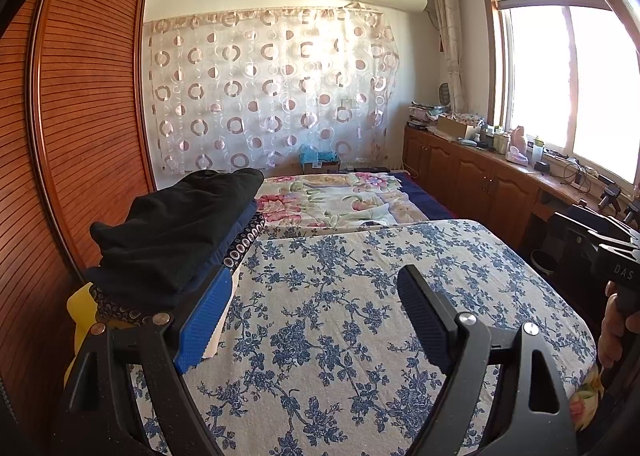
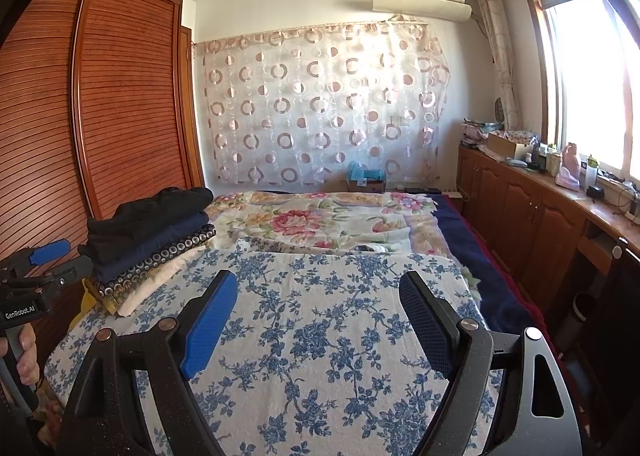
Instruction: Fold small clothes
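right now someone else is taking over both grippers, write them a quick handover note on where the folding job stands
Left gripper: open, holding nothing, over the blue-flowered cloth, close beside the stack.
Right gripper: open, holding nothing, over the same cloth.
Clothes: a folded stack sits at the left edge of the bed, black garment on top, a navy piece and a circle-patterned piece under it.
Done: the stack looks neatly folded.
Left: no unfolded small garment shows on the flowered cloth in either view. Check outside the camera views for more clothes before calling it finished.
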`<control>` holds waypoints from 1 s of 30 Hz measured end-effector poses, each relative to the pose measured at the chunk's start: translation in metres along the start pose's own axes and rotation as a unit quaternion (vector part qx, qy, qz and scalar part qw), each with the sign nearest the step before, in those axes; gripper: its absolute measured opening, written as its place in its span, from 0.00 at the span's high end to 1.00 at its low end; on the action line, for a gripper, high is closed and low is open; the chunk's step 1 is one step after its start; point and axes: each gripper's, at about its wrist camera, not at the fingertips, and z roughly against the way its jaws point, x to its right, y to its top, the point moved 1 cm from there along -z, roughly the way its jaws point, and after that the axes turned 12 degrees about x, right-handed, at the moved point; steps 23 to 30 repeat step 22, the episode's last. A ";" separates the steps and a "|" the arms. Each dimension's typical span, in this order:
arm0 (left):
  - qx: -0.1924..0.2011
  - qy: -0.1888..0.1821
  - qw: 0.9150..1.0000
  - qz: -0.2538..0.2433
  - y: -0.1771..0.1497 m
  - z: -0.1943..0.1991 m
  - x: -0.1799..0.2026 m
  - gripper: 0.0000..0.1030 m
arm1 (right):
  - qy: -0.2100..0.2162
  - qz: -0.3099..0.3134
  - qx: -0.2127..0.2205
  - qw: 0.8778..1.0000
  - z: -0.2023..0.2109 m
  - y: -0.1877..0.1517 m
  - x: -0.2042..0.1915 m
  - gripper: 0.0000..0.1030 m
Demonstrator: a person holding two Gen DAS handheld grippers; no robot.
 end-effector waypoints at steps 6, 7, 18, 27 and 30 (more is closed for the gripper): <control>0.001 0.000 1.000 0.000 0.000 0.000 0.000 0.17 | 0.000 0.001 0.000 1.000 -0.001 0.000 0.002 0.18; 0.002 -0.001 1.000 0.000 0.000 0.001 -0.001 0.17 | 0.000 0.001 0.000 1.000 -0.001 0.000 0.003 0.18; 0.003 -0.002 1.000 0.000 0.004 0.002 0.001 0.17 | 0.001 0.002 0.001 1.000 0.001 0.000 0.007 0.18; 0.004 -0.002 1.000 0.000 0.004 0.002 0.001 0.17 | 0.001 0.001 0.002 1.000 0.001 0.001 0.008 0.18; 0.004 -0.002 1.000 0.000 0.004 0.002 0.001 0.17 | 0.001 0.001 0.002 1.000 0.001 0.001 0.008 0.18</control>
